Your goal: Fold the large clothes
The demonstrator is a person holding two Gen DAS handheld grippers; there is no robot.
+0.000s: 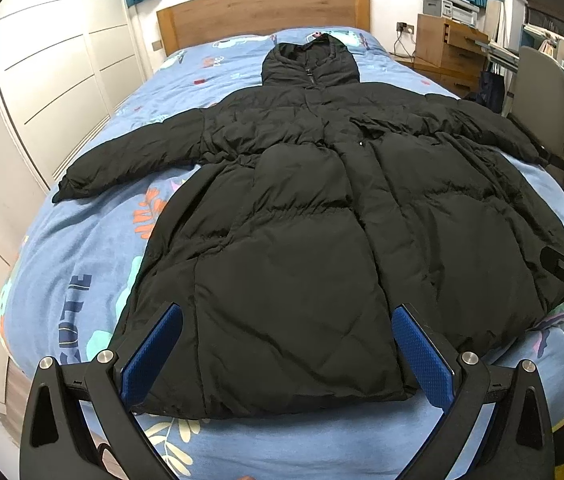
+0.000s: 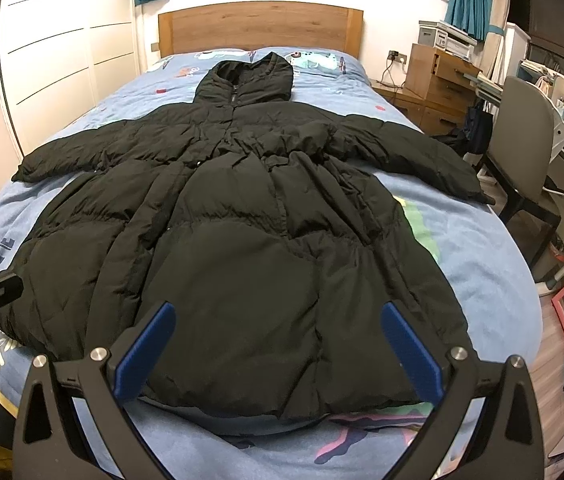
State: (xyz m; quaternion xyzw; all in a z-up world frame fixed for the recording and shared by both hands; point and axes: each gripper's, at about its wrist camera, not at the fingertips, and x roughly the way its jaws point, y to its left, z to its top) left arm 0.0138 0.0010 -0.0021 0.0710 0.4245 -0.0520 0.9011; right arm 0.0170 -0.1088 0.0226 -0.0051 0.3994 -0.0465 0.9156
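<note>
Both grippers' jaws wide apart above black puffer coat (image 1: 290,240) on bed (image 1: 81,264)

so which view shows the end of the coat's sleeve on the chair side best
The right wrist view. There the black puffer coat has its chair-side sleeve lying fully visible on the blue patterned bedspread, cuff included. In the left wrist view that sleeve runs toward the frame edge and its cuff is hard to make out.

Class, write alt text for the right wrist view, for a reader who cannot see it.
A black hooded puffer coat lies spread flat, sleeves out, on a bed with a blue patterned cover. The open right gripper hovers at the coat's hem, holding nothing. A wooden headboard stands beyond the hood.
</note>
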